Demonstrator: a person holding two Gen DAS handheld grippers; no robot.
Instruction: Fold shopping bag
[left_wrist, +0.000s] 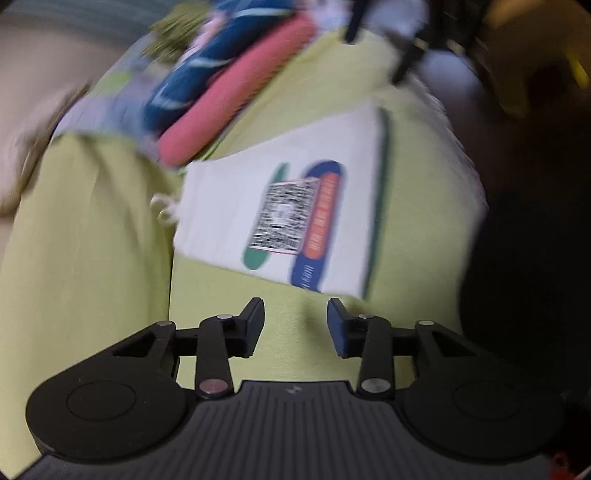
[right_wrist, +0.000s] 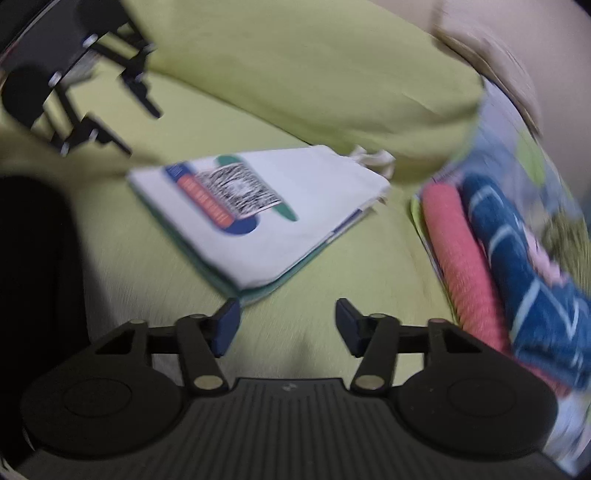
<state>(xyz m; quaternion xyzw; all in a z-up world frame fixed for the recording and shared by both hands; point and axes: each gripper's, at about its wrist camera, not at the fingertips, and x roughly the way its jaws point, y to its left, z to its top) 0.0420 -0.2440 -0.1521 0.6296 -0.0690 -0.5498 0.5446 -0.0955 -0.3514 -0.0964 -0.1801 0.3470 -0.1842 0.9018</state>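
The bag (left_wrist: 280, 206) is seen lying flat and folded small on the green bed (left_wrist: 92, 258), while the left claw (left_wrist: 295, 325) and right claw (right_wrist: 286, 325) are held wide open and empty just beside it, likely because the folding is done.

White shopping bag (left_wrist: 229, 214), blue-orange-green print; lime sheet (left_wrist: 92, 240); pink roll (left_wrist: 236, 88); blue striped cloth (right_wrist: 517, 266).

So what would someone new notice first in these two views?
First, the white shopping bag, folded flat on the yellow-green sheet, its printed side with a code patch facing up. Next, the pink roll and blue patterned cloth beside it. Both the left gripper and right gripper are open and empty.
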